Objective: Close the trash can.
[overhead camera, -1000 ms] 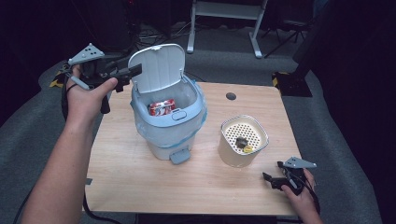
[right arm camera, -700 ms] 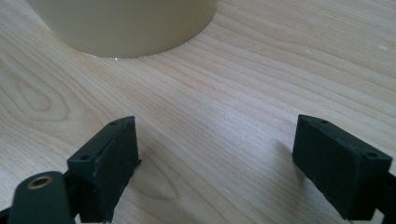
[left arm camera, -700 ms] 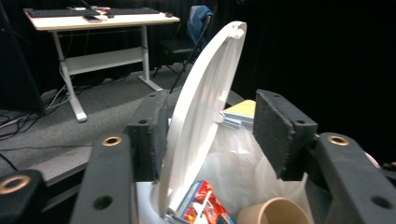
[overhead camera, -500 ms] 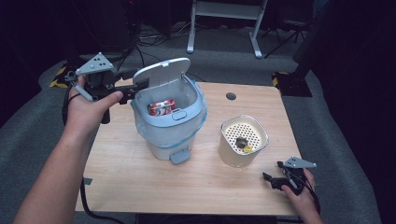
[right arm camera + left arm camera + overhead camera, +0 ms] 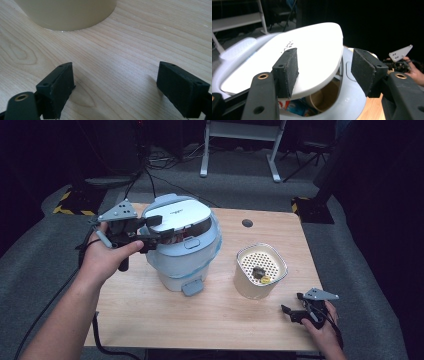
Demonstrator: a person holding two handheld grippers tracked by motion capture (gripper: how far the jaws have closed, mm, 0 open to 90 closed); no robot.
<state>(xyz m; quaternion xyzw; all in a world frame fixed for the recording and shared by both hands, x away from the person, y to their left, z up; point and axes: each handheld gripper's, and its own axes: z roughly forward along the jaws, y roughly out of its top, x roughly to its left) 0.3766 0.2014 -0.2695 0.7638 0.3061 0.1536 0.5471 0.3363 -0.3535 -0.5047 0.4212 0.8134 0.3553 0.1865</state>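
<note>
Here the left tongs (image 5: pixel 156 231) gape at the lid's (image 5: pixel 179 215) rim (perhaps touching), right tongs (image 5: pixel 292 315) wide over bare table (image 5: pixel 210 320).

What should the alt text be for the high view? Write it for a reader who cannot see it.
The left hand-held gripper presses on the white lid of a pale blue bin, nearly closed, on a wooden table. A cream perforated container stands right of it; the right hand-held gripper rests open nearby.

Bin (image 5: pixel 182 265) is sitting left of centre on the bench (image 5: pixel 210 320), lid (image 5: pixel 177 215) tilting over its opening. Perforated container (image 5: pixel 261 270) is standing right of it. Left tongs (image 5: pixel 155 231) are touching the lid; right tongs (image 5: pixel 292 314) are resting near the bench's front right corner.
</note>
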